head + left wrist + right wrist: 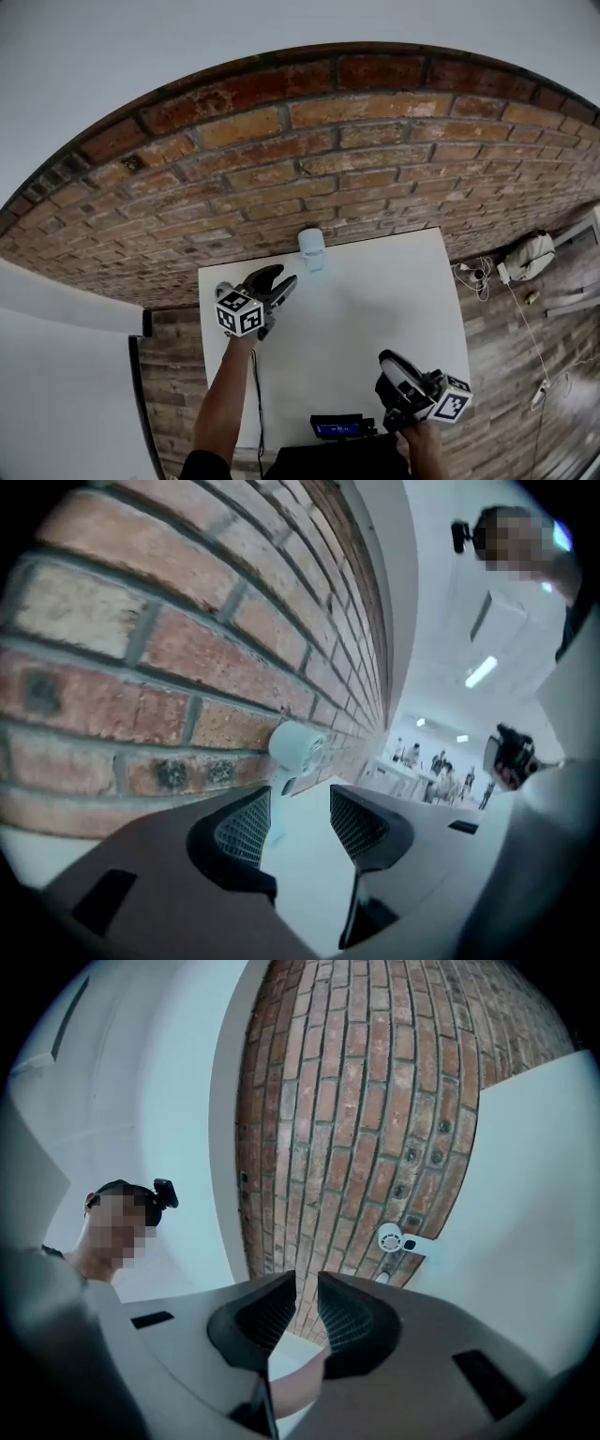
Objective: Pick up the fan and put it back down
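— Far edge of the table, tight to the brick wall: that's where the fan stands. Upright, round head on top, long axis vertical.
— Which side's nearer?
— The left gripper, easily. Fan sits just beyond its tips, a touch far-right of them. The right gripper is at the near-right of the table, well apart from the fan, nose tipped up.
— Jaw state, left?
— Abt mid-open, nothing btwn the pads, no contact w/ the fan.
— Right?
— Barely parted, thin slit, empty. Only brick visible thru the gap. Fan's off to its far right.
— Alignment on the left one?
— Not centred. Its own view has the stem running down behind the inner edge of the jaw on that view's left, so the gap's centre lies right of the stem.
— So next move?
— My read: slide it so the stem falls mid-gap, go fwd, then close. Opening looks wide enough for the stem, prob not for the head.
— Risks?
— Wall's right behind it, little room for overshoot. Fan looks light and top-heavy, so a one-sided nudge could tip it.
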A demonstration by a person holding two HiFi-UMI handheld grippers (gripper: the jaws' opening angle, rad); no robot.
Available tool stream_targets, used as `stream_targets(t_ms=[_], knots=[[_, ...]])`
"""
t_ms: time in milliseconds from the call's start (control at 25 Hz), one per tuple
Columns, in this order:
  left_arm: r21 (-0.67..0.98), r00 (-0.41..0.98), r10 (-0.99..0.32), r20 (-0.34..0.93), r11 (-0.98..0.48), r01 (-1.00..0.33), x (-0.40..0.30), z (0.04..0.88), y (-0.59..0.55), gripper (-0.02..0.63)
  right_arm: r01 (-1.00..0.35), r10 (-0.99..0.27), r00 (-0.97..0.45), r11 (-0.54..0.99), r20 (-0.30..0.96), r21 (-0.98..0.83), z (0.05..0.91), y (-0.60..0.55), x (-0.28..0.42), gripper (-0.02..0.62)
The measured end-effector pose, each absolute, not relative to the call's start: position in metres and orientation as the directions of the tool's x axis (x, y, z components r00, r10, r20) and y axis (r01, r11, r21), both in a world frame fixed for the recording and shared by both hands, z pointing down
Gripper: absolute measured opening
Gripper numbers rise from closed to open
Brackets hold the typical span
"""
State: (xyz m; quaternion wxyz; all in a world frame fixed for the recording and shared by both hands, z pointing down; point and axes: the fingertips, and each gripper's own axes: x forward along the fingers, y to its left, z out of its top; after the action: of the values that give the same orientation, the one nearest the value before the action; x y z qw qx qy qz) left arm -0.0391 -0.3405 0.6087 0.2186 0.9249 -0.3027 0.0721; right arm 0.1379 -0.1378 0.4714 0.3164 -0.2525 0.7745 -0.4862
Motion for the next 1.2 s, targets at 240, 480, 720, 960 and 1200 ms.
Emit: stream_targets(t_ms=[240, 480, 720, 960, 1200], knots=[[0.634, 0.846, -0.533, -0.021, -0.661, -0.401, -0.055, 0.556, -0.233, 0.210, -0.093, -0.690, -0.673, 0.435, -0.265, -0.895, 0.452, -0.131, 0.124, 0.057], [0.730, 0.745, -0.632, -0.216, -0.611, -0.307, -0.100, 0.525, -0.158, 0.209, -0.135, -0.700, -0.674, 0.430, -0.235, -0.893, 0.439, -0.096, 0.116, 0.057], [0.721, 0.669, -0.652, -0.358, -0.648, -0.245, -0.134, 0.493, -0.125, 0.210, -0.186, -0.722, -0.661, 0.421, -0.204, -0.888, 0.436, -0.051, 0.113, 0.057], [0.667, 0.629, -0.621, -0.468, -0.715, -0.210, -0.149, 0.451, -0.098, 0.209, -0.226, -0.716, -0.668, 0.455, -0.203, -0.861, 0.417, -0.028, 0.098, 0.057], [0.622, 0.595, -0.616, -0.516, -0.747, -0.235, -0.156, 0.423, -0.062, 0.209, -0.170, -0.673, -0.697, 0.491, -0.248, -0.855, 0.405, -0.020, 0.087, 0.057]])
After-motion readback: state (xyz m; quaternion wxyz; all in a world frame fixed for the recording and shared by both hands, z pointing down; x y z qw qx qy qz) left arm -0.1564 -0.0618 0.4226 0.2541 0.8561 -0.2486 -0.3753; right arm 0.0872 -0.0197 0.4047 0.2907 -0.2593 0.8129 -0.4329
